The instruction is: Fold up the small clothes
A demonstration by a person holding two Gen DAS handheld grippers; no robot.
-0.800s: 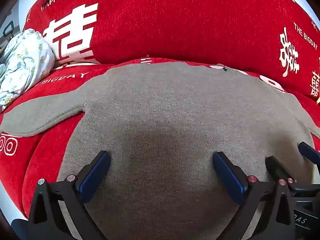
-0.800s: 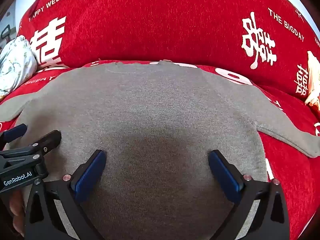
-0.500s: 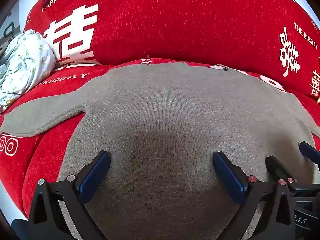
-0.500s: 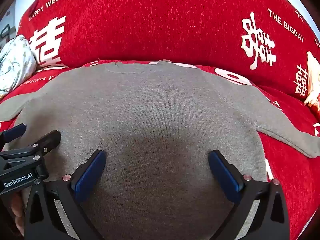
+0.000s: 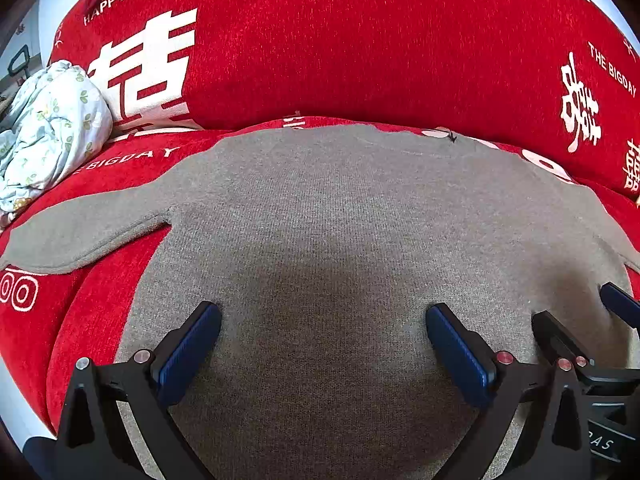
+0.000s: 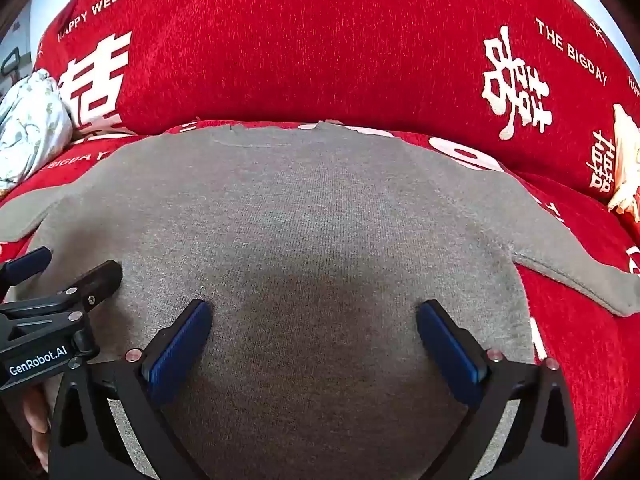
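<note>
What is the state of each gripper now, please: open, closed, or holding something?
Left gripper: open, holding nothing, above the grey sweater.
Right gripper: open, holding nothing, above the same sweater.

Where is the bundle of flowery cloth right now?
The flowery cloth sits at the far left in both wrist views, bunched on the red sofa cover just beyond the tip of the grey sweater's left sleeve.

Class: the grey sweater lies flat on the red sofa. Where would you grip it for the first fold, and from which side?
Grip the grey sweater by a sleeve end, coming from the outer side: the sleeves lie spread outward, flat, with free edges.
</note>
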